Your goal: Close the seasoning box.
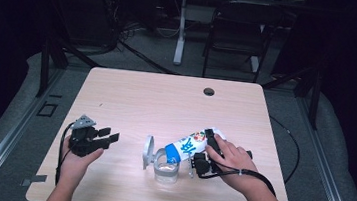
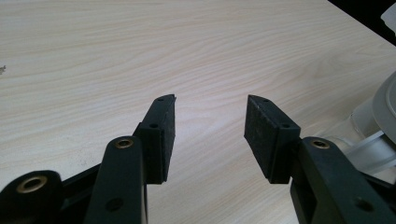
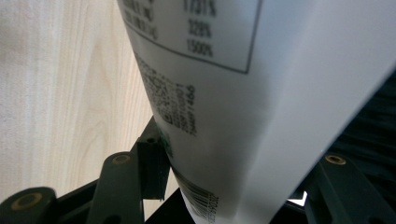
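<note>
The left gripper (image 1: 105, 137) rests on the pale wood table (image 1: 131, 95), its 2 jaws wide apart around nothing. At centre a clear glass jar (image 1: 166, 168) stands, its round lid (image 1: 148, 152) propped beside. The right gripper (image 1: 206, 148) clamps a white carton (image 1: 189, 144), tipped over the jar; its print is mostly blurred, though "1500%" reads.

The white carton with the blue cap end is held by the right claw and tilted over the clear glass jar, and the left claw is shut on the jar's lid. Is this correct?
Not quite. The left claw is open and holds nothing, as the left gripper view shows. The rest holds: the right claw is shut on the white carton with the blue cap end, tilted over the clear glass jar.
</note>
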{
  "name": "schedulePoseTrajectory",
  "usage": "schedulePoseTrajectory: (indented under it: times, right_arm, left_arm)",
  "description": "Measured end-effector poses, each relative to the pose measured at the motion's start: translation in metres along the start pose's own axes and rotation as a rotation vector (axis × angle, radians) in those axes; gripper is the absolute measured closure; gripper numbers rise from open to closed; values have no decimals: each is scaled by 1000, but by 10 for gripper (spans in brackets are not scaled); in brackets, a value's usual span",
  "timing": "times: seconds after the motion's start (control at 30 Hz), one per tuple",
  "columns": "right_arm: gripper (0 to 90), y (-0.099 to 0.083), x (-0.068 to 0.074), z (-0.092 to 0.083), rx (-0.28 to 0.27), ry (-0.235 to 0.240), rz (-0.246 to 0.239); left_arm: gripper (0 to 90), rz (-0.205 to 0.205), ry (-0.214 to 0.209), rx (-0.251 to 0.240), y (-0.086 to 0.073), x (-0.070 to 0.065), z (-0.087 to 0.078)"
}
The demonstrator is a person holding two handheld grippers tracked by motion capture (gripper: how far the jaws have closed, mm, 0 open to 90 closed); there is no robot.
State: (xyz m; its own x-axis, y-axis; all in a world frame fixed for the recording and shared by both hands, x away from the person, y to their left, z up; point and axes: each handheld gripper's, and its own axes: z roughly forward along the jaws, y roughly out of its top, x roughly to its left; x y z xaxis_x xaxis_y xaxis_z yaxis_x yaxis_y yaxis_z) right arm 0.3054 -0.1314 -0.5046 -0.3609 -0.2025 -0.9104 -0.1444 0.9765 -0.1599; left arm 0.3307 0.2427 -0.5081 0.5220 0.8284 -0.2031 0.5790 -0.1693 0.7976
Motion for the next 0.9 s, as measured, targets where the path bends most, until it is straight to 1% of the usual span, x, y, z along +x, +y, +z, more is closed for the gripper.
schedulePoseTrajectory:
  times: [0.07,0.1,0.13,0.17,0.2,0.27,0.33,0.43,0.63,0.9]
  right_arm:
    - [474,0,0,1,-9,-1,4]
    - [474,0,0,0,-3,-1,-2]
    - [474,0,0,0,-7,2,1]
    - [474,0,0,0,-6,2,1]
    - [474,1,-1,-1,9,0,-12]
    - [474,1,-1,-1,9,0,-11]
    - [474,0,0,0,-4,-4,-5]
    - [475,0,0,0,-7,-10,-11]
    - [475,0,0,0,-8,-10,-10]
    - [476,1,0,-1,-3,-18,-26]
  left_arm:
    - [537,0,0,0,0,0,0]
    - [537,0,0,0,0,0,0]
    - [537,-1,0,0,0,0,0]
    - [537,-1,0,0,0,0,0]
    - [537,-2,1,-1,0,0,0]
    - [537,-4,0,-7,0,0,0]
    - [537,-5,0,-6,-1,0,1]
    - [536,-5,0,-6,-1,0,1]
    - [537,-5,2,-8,-1,0,1]
    - [537,-4,1,-2,-1,1,1]
